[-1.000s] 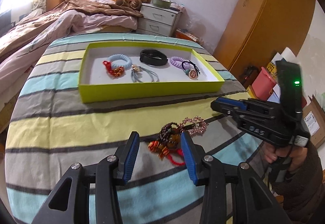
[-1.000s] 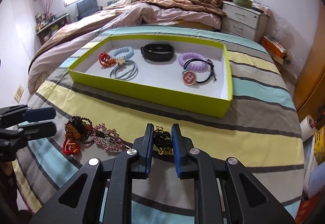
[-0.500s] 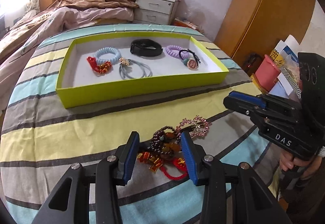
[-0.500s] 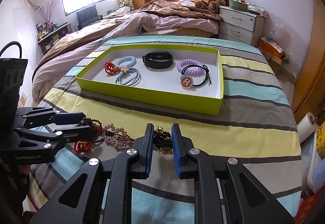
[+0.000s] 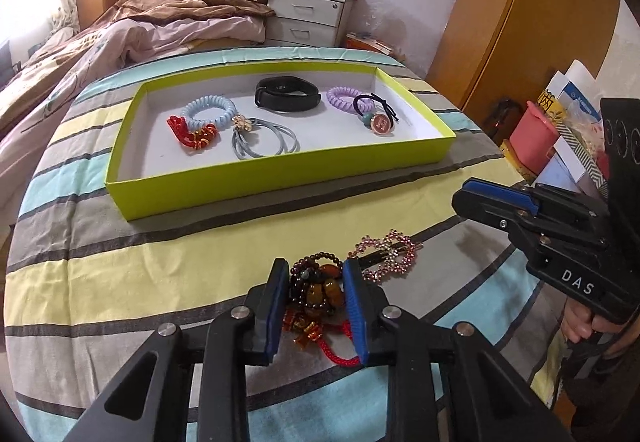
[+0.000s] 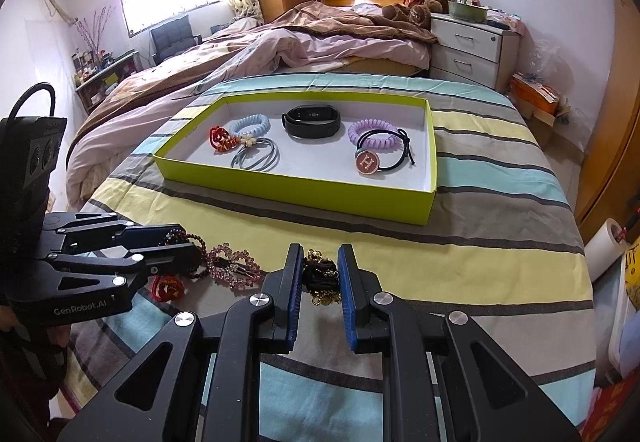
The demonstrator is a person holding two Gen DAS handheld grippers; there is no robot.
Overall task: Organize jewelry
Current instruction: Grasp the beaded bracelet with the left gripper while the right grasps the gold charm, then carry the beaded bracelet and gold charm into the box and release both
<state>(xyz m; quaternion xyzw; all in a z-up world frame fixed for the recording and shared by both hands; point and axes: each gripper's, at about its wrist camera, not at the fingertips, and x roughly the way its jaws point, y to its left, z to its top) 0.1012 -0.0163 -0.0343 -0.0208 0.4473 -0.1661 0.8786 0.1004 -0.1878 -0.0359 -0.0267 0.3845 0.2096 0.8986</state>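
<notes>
A lime-green tray (image 5: 256, 183) (image 6: 304, 197) sits on the striped tablecloth and holds hair ties, a black band (image 5: 287, 98) and a red charm. My left gripper (image 5: 316, 274) is shut on a dark beaded bracelet with amber beads and red cord (image 5: 318, 290), low at the cloth. A pink beaded hair clip (image 5: 386, 256) (image 6: 234, 268) lies just right of it. My right gripper (image 6: 319, 274) is shut on a black and gold trinket (image 6: 320, 276), held just above the cloth.
A bed (image 6: 280, 41) with rumpled covers lies beyond the table. A white nightstand (image 6: 472, 45) and a wooden wardrobe (image 5: 516, 17) stand at the back. A pink bin (image 5: 534, 137) and papers sit past the table's right edge.
My left gripper moved forward over the beaded bracelet and closed on it. My right gripper stays shut on the trinket and has lifted a little.
</notes>
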